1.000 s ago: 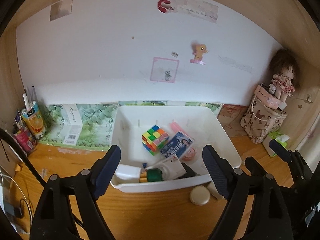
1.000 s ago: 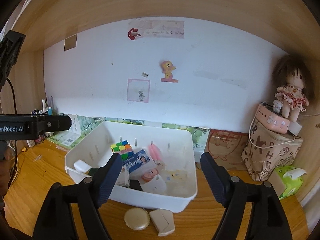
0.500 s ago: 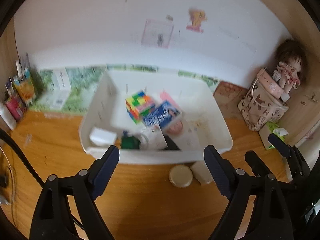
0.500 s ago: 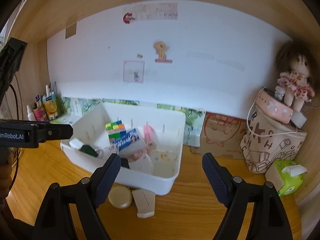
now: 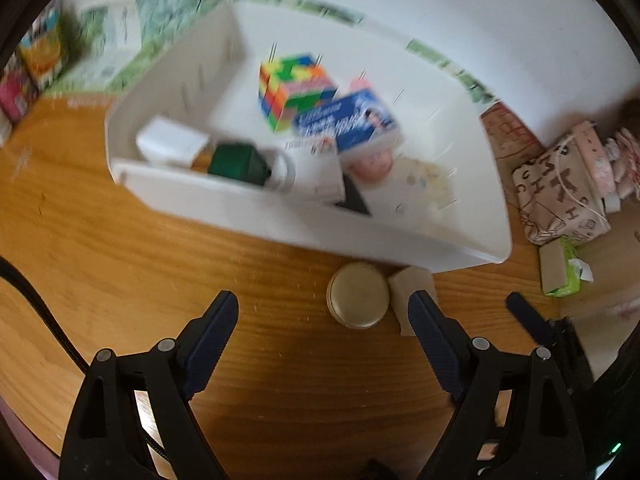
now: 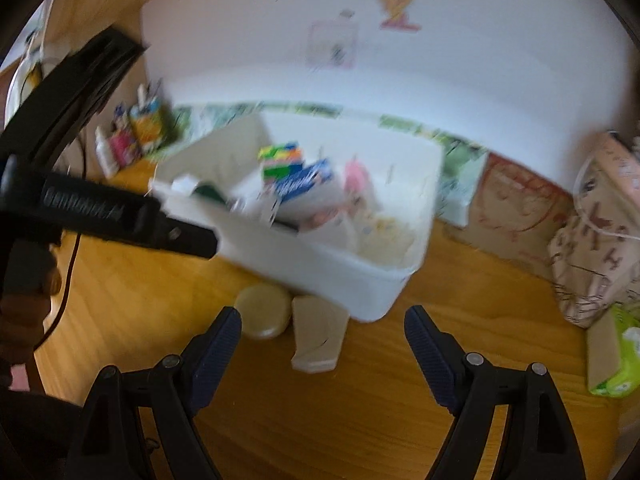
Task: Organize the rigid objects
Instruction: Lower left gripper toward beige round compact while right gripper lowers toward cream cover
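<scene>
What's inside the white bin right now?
In the bin: puzzle cube, blue box, white block, green item, pink item. Whatever lies beneath them is covered.

white bin, multicoloured cube, cream round tin, orange-brown wooden desk

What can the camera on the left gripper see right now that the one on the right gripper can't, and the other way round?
Only the left wrist view shows the white box and the green object in the near corner of the bin clearly, and its own open left gripper.

Only the right wrist view shows the yellow wall sticker and the open right gripper.

Both show the white bin, the colour cube, the blue box, the round beige tin and the beige block on the wooden desk.
</scene>
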`<state>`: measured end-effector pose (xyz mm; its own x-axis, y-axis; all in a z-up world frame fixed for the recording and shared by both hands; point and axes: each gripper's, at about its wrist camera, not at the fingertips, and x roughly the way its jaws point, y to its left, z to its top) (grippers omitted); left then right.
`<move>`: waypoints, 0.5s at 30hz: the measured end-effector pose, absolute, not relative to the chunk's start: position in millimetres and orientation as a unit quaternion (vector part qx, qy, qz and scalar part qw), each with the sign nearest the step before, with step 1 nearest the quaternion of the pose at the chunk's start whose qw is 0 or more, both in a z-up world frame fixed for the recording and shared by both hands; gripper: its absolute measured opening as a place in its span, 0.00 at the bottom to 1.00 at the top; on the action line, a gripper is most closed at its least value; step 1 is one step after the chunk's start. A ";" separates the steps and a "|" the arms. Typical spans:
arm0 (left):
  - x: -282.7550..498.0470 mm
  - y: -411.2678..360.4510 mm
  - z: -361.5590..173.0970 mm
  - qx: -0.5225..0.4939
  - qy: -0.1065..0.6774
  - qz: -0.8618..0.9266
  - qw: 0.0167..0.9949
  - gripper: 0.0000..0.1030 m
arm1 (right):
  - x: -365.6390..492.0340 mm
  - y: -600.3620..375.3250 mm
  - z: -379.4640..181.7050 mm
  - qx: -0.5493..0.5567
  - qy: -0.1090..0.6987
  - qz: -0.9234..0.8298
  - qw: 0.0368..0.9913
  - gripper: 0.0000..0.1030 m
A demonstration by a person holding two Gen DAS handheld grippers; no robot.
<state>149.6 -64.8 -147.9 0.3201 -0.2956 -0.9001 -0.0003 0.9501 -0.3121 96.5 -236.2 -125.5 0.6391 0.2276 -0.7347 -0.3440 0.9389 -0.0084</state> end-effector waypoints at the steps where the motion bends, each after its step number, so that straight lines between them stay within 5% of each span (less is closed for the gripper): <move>1: 150.8 -66.7 -153.2 -0.132 0.585 -0.089 0.795 0.86 | 97.0 -234.0 -130.4 -0.079 0.400 0.165 0.898 0.82; 9: 157.9 -86.6 -180.7 -0.128 0.630 -0.083 0.761 0.86 | 107.0 -230.9 -168.7 -0.112 0.430 0.192 0.875 0.81; 15: 163.8 -100.8 -191.3 -0.105 0.649 -0.083 0.749 0.86 | 117.0 -238.8 -184.4 -0.097 0.439 0.196 0.871 0.53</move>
